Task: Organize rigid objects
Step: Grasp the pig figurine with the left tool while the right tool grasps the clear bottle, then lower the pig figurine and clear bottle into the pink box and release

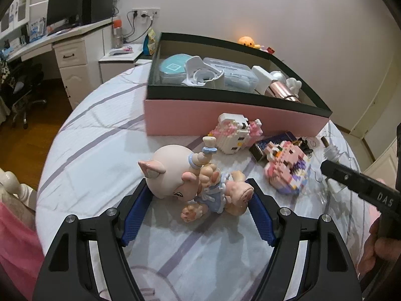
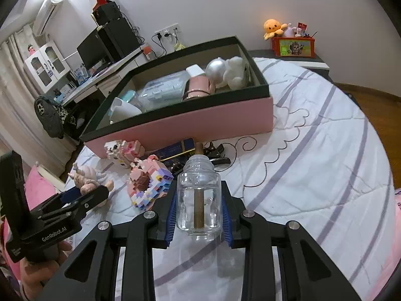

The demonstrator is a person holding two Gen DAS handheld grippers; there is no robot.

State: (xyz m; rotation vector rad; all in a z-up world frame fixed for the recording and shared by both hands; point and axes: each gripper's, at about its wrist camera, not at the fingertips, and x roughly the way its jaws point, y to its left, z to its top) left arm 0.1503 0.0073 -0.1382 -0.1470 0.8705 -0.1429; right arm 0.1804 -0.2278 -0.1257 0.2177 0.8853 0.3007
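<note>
A pink pig figurine [image 1: 190, 183] in a blue dress lies on the striped bedspread [image 1: 100, 130]. My left gripper [image 1: 199, 188] is open, its blue pads on either side of the figurine. My right gripper [image 2: 199, 200] is shut on a clear glass bottle [image 2: 199, 200] with a brown wick, held just above the bed. The bottle also shows in the left wrist view [image 1: 330, 155]. Behind stands a pink box with a dark rim [image 1: 225, 118], also in the right wrist view [image 2: 200, 123], holding several items. The left gripper [image 2: 75, 195] and figurine [image 2: 86, 178] show at left in the right wrist view.
Two pink brick-built models [image 1: 238, 133] [image 1: 288, 168] and a dark flat case [image 1: 273, 143] lie in front of the box. Black clips and a cord [image 2: 220, 155] lie near the bottle. A desk with a monitor [image 1: 65, 10] stands far left; floor lies beyond the bed edge.
</note>
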